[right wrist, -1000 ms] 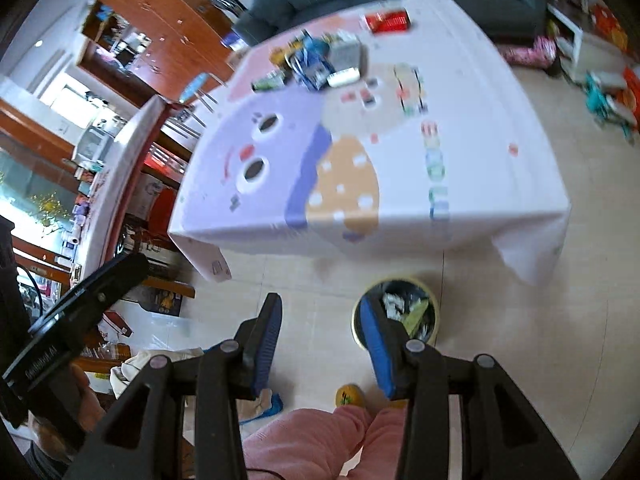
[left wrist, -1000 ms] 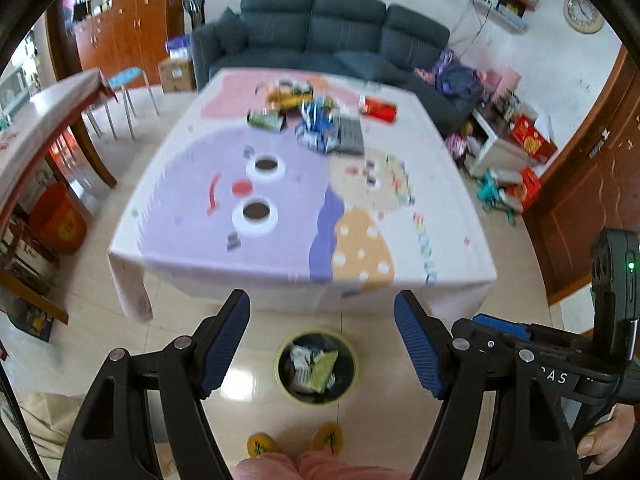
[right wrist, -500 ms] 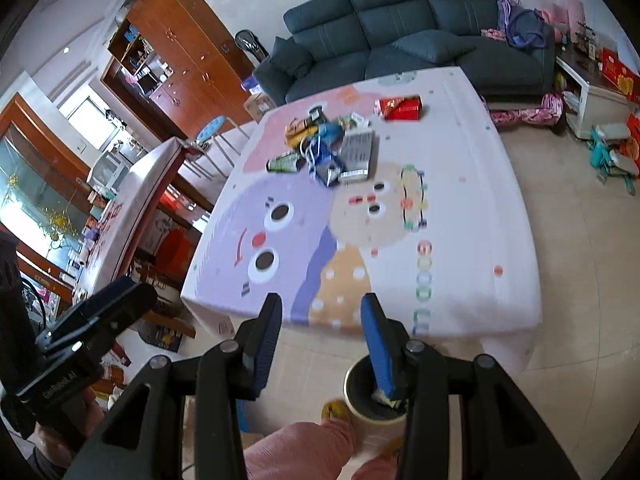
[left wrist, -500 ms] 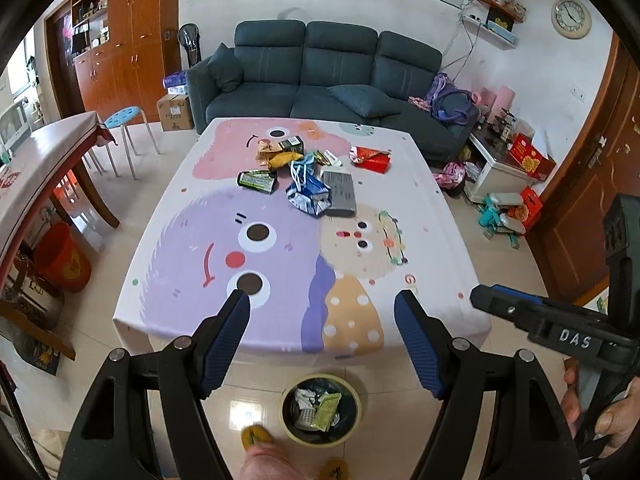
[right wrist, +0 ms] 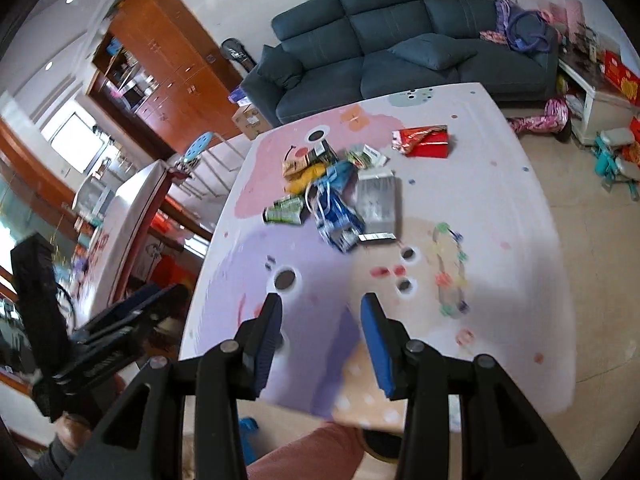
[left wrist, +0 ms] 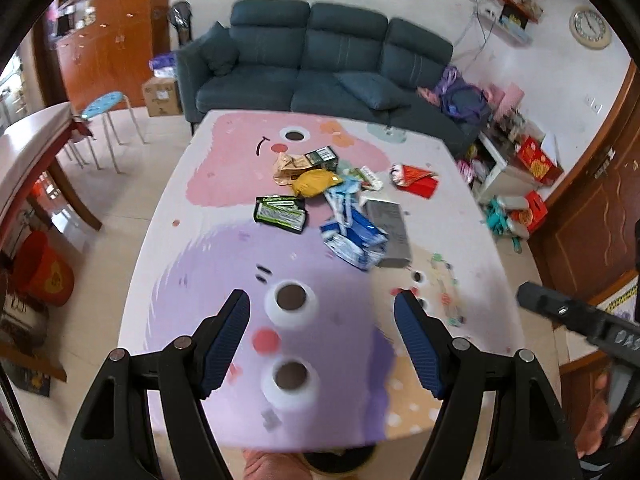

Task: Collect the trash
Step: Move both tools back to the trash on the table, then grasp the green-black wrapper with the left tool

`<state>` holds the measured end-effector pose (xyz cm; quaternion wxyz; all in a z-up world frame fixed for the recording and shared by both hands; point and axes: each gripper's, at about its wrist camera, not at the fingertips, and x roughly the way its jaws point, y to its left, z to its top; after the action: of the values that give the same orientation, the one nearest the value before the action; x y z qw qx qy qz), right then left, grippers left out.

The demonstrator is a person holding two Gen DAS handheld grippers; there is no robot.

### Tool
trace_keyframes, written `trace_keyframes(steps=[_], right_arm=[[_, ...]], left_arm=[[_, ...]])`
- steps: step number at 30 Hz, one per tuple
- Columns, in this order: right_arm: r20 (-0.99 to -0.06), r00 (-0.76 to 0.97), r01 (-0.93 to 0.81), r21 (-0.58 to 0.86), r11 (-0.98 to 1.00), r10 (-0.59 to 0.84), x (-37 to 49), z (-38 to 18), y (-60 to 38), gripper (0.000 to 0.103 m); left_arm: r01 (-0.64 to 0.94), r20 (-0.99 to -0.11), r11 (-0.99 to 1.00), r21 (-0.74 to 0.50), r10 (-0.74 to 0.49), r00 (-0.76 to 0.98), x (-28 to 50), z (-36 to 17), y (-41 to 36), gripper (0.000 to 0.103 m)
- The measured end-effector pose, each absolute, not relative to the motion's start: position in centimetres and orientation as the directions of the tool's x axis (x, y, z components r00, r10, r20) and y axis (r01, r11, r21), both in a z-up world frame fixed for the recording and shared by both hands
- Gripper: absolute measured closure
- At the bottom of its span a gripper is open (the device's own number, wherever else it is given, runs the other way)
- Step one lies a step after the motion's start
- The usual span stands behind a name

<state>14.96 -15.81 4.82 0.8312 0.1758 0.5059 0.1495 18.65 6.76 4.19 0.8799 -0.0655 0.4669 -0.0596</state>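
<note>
Your left wrist camera looks down its fingers from above the near edge of the table (left wrist: 168,216), facing the sofa (left wrist: 320,64) squarely. Your right wrist camera sits at a similar height, rolled a little, with the sofa (right wrist: 400,40) toward upper right. Both views share the tabletop, the litter pile (left wrist: 336,204) (right wrist: 336,196) mid-table, and the sofa.

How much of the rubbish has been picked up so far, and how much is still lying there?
Little shows as done: the bin peeks out below the table's near edge, contents hidden. Nothing is in hand; the left gripper and right gripper are open and empty. Left: the wrapper pile and red packet.
</note>
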Motion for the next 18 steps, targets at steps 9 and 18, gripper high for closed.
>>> trace_keyframes(steps=[9, 18], right_arm=[[-0.823, 0.407, 0.055, 0.456, 0.888, 0.397, 26.1, 0.8, -10.8, 0.062], [-0.861, 0.366, 0.160, 0.433, 0.887, 0.354, 32.7, -4.0, -9.7, 0.062]], left_arm=[[0.222, -0.867, 0.968, -0.116, -0.208, 0.453, 32.6, -1.4, 10.9, 0.030], [0.519, -0.934, 0.851, -0.082, -0.247, 0.257, 41.3, -7.9, 9.5, 0.030]])
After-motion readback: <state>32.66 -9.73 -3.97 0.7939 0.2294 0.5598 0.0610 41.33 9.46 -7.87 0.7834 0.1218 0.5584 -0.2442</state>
